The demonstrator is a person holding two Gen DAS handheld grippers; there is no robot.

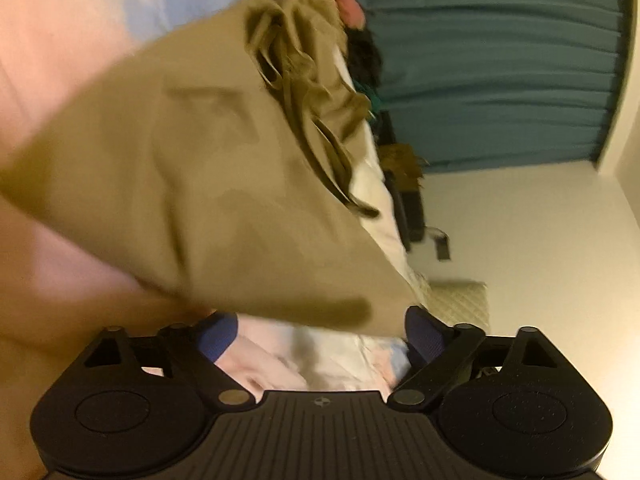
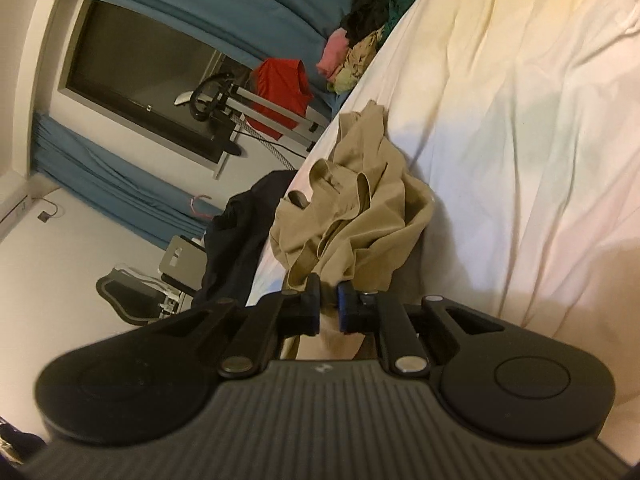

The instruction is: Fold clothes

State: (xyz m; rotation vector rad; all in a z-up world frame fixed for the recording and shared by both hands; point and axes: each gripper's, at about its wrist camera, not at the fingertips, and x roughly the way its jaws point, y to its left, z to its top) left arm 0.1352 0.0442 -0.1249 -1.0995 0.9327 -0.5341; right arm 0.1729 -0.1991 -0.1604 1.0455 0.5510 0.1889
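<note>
A khaki garment (image 1: 224, 184) hangs blurred over the pale bedsheet (image 1: 60, 40) in the left wrist view, its waistband bunched at the top. My left gripper (image 1: 320, 340) is open, its blue-padded fingers (image 1: 218, 338) wide apart just below the garment's lower edge, holding nothing. In the right wrist view the same khaki garment (image 2: 352, 208) is crumpled above the white sheet (image 2: 520, 120). My right gripper (image 2: 329, 306) is shut on a fold of that garment, cloth pinched between its pads.
A pile of other clothes (image 2: 360, 52) lies at the far end of the bed, with a dark garment (image 2: 236, 240) draped over the bed's edge. Teal curtains (image 1: 500, 72), a red item (image 2: 280, 96) on a stand and an office chair (image 2: 132, 292) stand beyond.
</note>
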